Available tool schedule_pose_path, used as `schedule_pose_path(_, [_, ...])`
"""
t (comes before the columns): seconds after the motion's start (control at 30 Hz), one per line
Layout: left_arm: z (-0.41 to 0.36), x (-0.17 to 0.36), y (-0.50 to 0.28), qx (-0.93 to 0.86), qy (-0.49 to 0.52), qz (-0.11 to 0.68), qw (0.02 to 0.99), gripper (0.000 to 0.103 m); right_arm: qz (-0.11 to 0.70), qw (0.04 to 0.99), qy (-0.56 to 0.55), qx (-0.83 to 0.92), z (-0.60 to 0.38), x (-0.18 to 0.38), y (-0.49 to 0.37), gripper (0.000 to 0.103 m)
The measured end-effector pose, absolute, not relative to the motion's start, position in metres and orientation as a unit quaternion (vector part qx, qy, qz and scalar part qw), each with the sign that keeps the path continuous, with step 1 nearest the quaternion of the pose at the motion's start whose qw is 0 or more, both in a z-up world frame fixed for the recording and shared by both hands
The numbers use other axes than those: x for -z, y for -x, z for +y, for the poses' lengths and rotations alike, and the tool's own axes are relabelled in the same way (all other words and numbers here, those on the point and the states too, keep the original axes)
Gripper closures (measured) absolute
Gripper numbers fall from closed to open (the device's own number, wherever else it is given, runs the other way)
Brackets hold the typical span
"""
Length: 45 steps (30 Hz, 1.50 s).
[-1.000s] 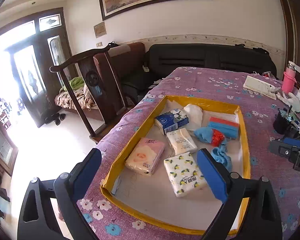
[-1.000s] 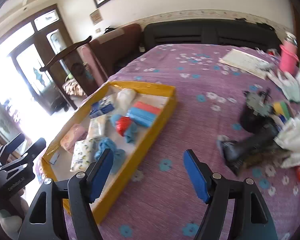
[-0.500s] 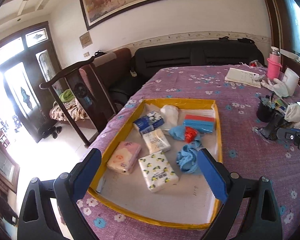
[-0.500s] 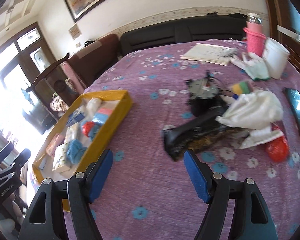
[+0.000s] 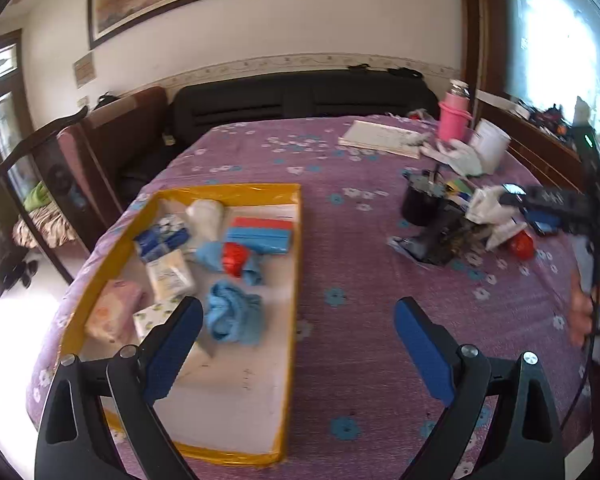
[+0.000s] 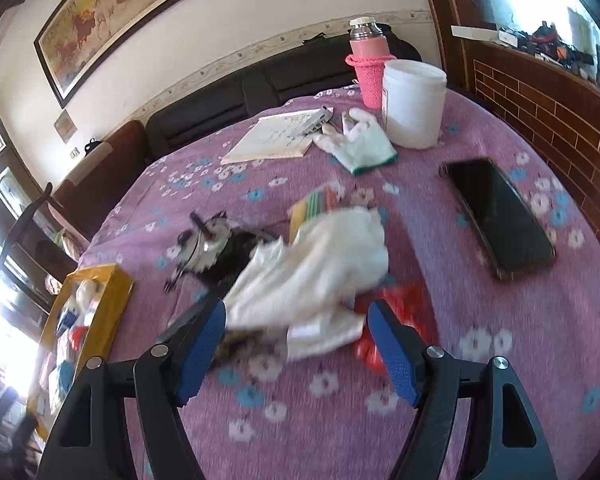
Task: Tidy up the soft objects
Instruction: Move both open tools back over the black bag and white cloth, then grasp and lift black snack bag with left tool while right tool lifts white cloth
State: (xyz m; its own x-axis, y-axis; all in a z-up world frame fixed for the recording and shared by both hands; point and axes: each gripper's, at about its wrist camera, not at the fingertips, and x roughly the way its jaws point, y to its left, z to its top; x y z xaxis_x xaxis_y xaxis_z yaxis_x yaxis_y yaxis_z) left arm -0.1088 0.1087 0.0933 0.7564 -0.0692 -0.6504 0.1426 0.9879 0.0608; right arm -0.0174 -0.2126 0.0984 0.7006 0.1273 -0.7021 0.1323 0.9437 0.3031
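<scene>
Your right claw point(image 6: 296, 344) hangs spread over the white cloth point(image 6: 312, 272); pinch carelessly and you drag the red bag point(image 6: 404, 304) and black cup point(image 6: 228, 252) along.

I see a purple tablecloth point(image 5: 360, 240) with white and blue flowers. Yellow tray point(image 5: 296, 248) holds a light blue cloth point(image 5: 232, 316), a red-and-blue block point(image 5: 260, 232), a lemon-print tissue pack point(image 5: 152, 318). White cloth point(image 6: 312, 264), pink bottle point(image 6: 370, 68), black phone point(image 6: 500, 216). Both grippers' pads point(image 6: 392, 352) blue.
</scene>
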Motion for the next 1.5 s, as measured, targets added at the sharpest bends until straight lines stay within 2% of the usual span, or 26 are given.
schedule_pose_path(0.13, [0.087, -0.088, 0.111, 0.082, -0.08, 0.354, 0.928, 0.007, 0.373, 0.915, -0.147, 0.046, -0.217, -0.098, -0.011, 0.017])
schedule_pose_path(0.27, [0.079, -0.087, 0.109, 0.11, -0.084, 0.365, 0.921, 0.007, 0.418, 0.901, -0.114, 0.028, -0.207, -0.075, -0.032, 0.018])
schedule_pose_path(0.33, [0.078, -0.084, 0.103, 0.12, -0.075, 0.377, 0.915, 0.007, 0.437, 0.892, -0.116, 0.005, -0.206, -0.064, -0.028, 0.028])
schedule_pose_path(0.4, [0.079, -0.079, 0.092, 0.148, -0.035, 0.403, 0.902, 0.007, 0.444, 0.887, -0.125, -0.018, -0.208, -0.063, -0.022, 0.034])
schedule_pose_path(0.47, [0.082, -0.07, 0.077, 0.181, 0.025, 0.441, 0.879, 0.007, 0.444, 0.886, -0.129, -0.035, -0.214, -0.068, -0.012, 0.045])
schedule_pose_path(0.53, [0.082, -0.061, 0.066, 0.189, 0.062, 0.468, 0.861, 0.007, 0.443, 0.885, -0.135, -0.045, -0.218, -0.068, -0.004, 0.046])
schedule_pose_path(0.7, [0.071, -0.047, 0.048, 0.18, 0.064, 0.49, 0.85, 0.007, 0.433, 0.879, -0.187, -0.068, -0.245, -0.06, 0.014, 0.046])
schedule_pose_path(0.83, [0.057, -0.047, 0.027, 0.178, 0.03, 0.474, 0.862, 0.007, 0.415, 0.878, -0.23, -0.063, -0.262, -0.062, 0.02, 0.028])
schedule_pose_path(0.87, [0.052, -0.045, 0.019, 0.18, 0.016, 0.471, 0.864, 0.007, 0.409, 0.881, -0.233, -0.054, -0.265, -0.063, 0.023, 0.026])
schedule_pose_path(1.13, [-0.004, -0.024, -0.038, 0.216, -0.075, 0.449, 0.864, 0.007, 0.391, 0.887, -0.244, -0.031, -0.276, -0.069, 0.025, 0.025])
schedule_pose_path(1.33, [-0.044, -0.015, -0.046, 0.255, -0.115, 0.456, 0.845, 0.008, 0.372, 0.891, -0.261, -0.015, -0.286, -0.07, 0.025, 0.025])
schedule_pose_path(1.4, [-0.049, -0.011, -0.042, 0.261, -0.116, 0.474, 0.833, 0.04, 0.359, 0.897, -0.259, -0.009, -0.287, -0.074, 0.028, 0.025])
schedule_pose_path(1.47, [-0.05, -0.015, -0.031, 0.256, -0.135, 0.467, 0.835, 0.064, 0.344, 0.904, -0.255, -0.005, -0.288, -0.079, 0.032, 0.025])
schedule_pose_path(1.5, [-0.047, -0.017, -0.028, 0.261, -0.127, 0.472, 0.833, 0.065, 0.342, 0.905, -0.254, -0.005, -0.288, -0.08, 0.032, 0.025])
